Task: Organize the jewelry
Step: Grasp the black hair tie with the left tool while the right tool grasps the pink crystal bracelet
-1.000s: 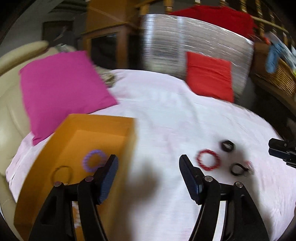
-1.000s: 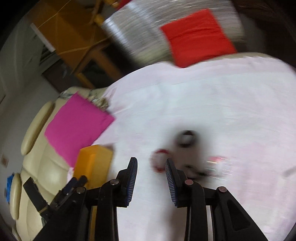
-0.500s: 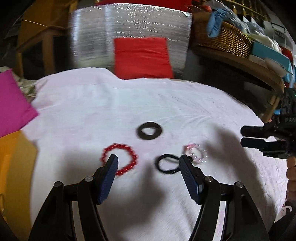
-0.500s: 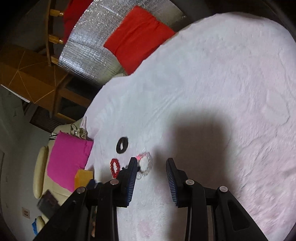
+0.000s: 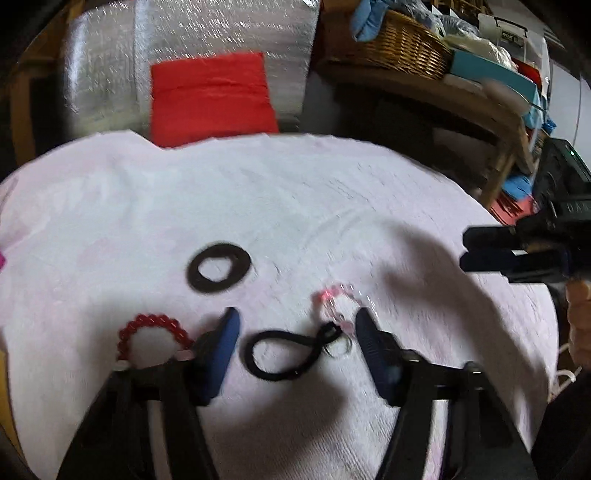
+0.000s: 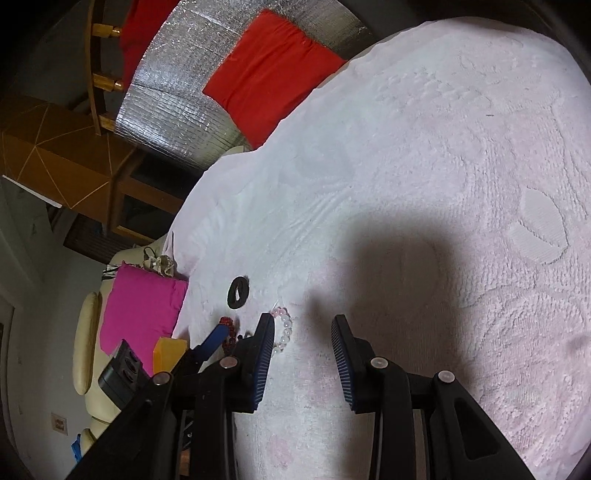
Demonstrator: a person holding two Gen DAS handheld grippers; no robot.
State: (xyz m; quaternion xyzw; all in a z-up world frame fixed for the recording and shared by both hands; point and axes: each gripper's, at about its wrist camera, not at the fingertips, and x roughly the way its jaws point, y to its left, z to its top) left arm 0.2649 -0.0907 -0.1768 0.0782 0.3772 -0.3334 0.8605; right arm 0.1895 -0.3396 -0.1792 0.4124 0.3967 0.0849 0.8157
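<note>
On the pale pink cloth lie a thin black hair tie, a red bead bracelet, a wide black ring-shaped band and a clear pink bead bracelet. My left gripper hangs low over the hair tie. Its jaws are closing, with the tie between them and the pads apart from it. My right gripper stands open over bare cloth, holding nothing. The clear bracelet lies just left of its left finger. In the left wrist view the right gripper comes in from the right edge.
An orange box and a magenta cushion sit at the cloth's left end. A red cushion leans on silver foil sheeting at the back. A wicker basket rests on a wooden shelf. A hand holds the right gripper.
The left gripper swung from the orange box over to the loose jewellery and sank toward the black hair tie, its jaws narrowing. The right gripper rolled and dropped toward the cloth.
</note>
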